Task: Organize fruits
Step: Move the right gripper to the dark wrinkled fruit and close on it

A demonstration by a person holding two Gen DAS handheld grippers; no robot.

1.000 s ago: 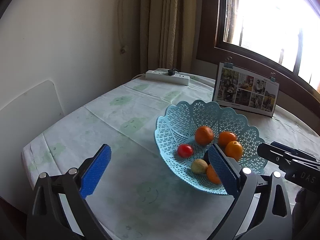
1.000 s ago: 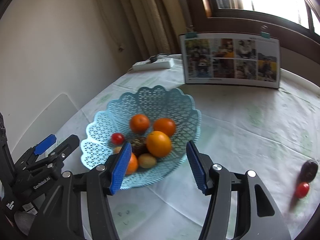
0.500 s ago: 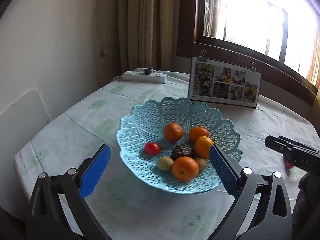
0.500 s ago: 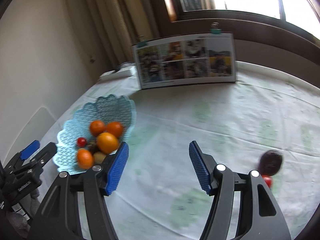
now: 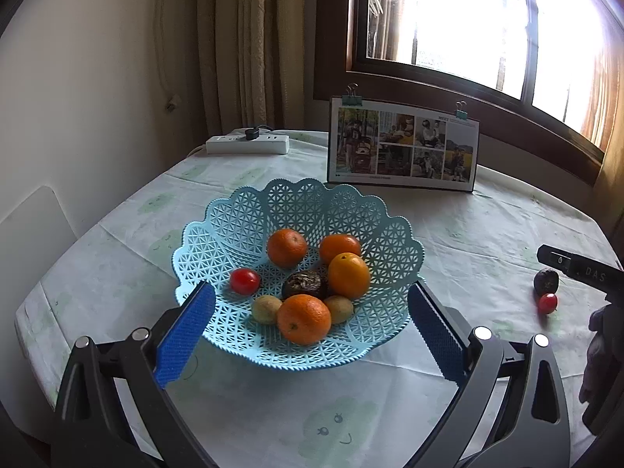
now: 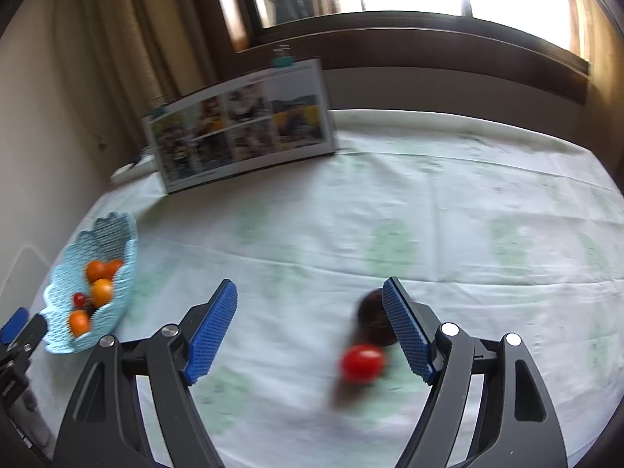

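**On the tabletop, two fruits left outside the basket**

On the bare cloth, well apart from the blue basket (image 5: pixel 218 234): one dark round fruit (image 6: pixel 372 321) and one red cherry tomato (image 6: pixel 362 362), touching or nearly so, both blurred in the right wrist view. Now framed between the blue pads of the right tool (image 6: pixel 310 335), spread wide and gripping nothing; a second ago aimed at the basket, half a second ago only catching the pair at the frame's edge. Swung across, then, and by the look of it lining up for the next pick, the dark fruit sitting just against the right-hand pad.

In the basket, counted from the left wrist view: four oranges (image 5: pixel 303 319), one cherry tomato (image 5: pixel 244 281), one dark wrinkled fruit (image 5: pixel 305 284), two small tan fruits (image 5: pixel 266 309). Eight in, two out.

Left tool (image 5: pixel 310 335) also wide open and empty, hovering before the basket's near rim, more squarely centred on it than a second ago.

Further back: one photo board (image 5: pixel 403 146) with two clips, one white power strip (image 5: pixel 247 144).
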